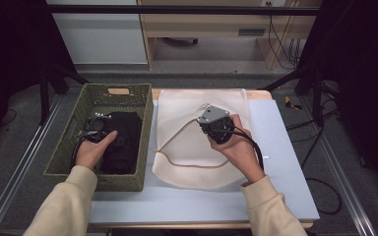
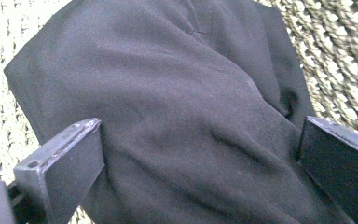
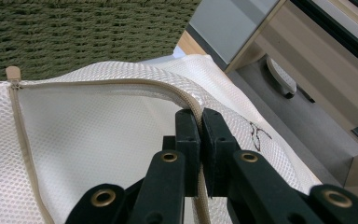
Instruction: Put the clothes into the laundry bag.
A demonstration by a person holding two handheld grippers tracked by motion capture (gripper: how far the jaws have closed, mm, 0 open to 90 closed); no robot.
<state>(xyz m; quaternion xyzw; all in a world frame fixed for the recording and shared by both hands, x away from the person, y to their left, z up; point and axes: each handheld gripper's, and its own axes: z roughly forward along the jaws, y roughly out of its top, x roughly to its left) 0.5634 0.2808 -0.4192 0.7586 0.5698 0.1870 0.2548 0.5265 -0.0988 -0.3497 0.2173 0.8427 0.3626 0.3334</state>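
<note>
The right gripper (image 3: pixel 200 114) has its fingers clenched on the beige zipper edge (image 3: pixel 121 84) of a white mesh bag (image 1: pixel 197 147), the two black pads pressed together with the trim pinched between them. In the right gripper view the zipper runs in a curve from the pinch away to a small beige tab at the far left, and the mesh sags beneath it. From the high view the same gripper (image 1: pixel 211 125) sits over the middle of the bag, a grey three-cornered plate on top and its cable trailing back past the person's wrist.

The left gripper (image 2: pixel 200 158) has its fingers released and spread wide, one on each side of a folded black garment (image 2: pixel 168 102). The cloth lies between them, close to both pads, but whether either pad touches it cannot be told. In the high view this gripper (image 1: pixel 96 129) is down inside the green woven basket (image 1: pixel 142 128), at the left edge of the garment (image 1: pixel 125 142).

The garment rests on the basket floor, filling its right half. The basket stands on the left end of the worktop (image 1: pixel 285 162), its right wall just beside the mesh bag, which lies flat across the worktop's middle. Both cream sleeves enter from the bottom.
</note>
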